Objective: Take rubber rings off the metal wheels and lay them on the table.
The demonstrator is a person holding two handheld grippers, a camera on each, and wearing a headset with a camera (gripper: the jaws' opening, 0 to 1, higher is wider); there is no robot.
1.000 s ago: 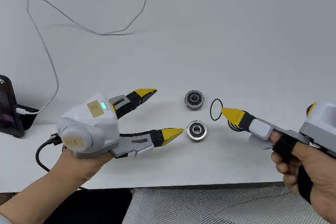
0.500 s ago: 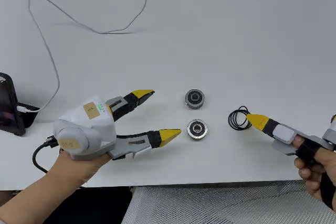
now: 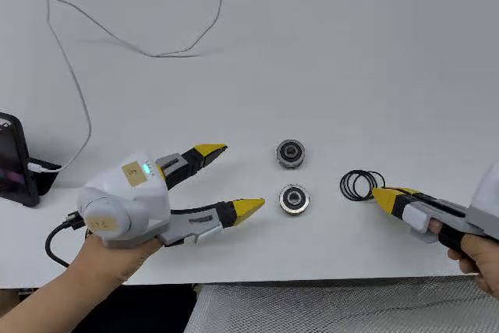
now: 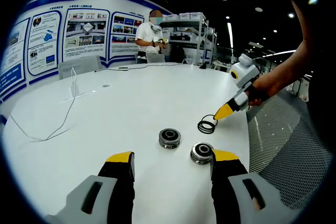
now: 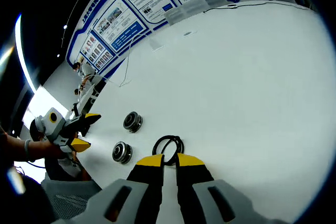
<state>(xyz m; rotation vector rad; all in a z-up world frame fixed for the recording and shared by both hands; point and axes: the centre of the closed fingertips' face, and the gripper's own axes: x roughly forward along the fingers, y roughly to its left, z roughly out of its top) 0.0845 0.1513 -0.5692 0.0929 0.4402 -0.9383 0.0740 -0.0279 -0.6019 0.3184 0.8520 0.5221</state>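
Rings laid on the table, right of the near wheel.
Left gripper hovers left of that wheel, jaws wide apart. The far wheel sits just behind it. The rings look thin, light and floppy, and are probably best pinched by one strand. Right gripper, jaws together, touches the rings' right edge.

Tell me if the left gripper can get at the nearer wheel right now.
Probably yes. The left gripper has its jaws open, pointing toward the nearer wheel, with bare table between them. The rings and right gripper lie on its far side.
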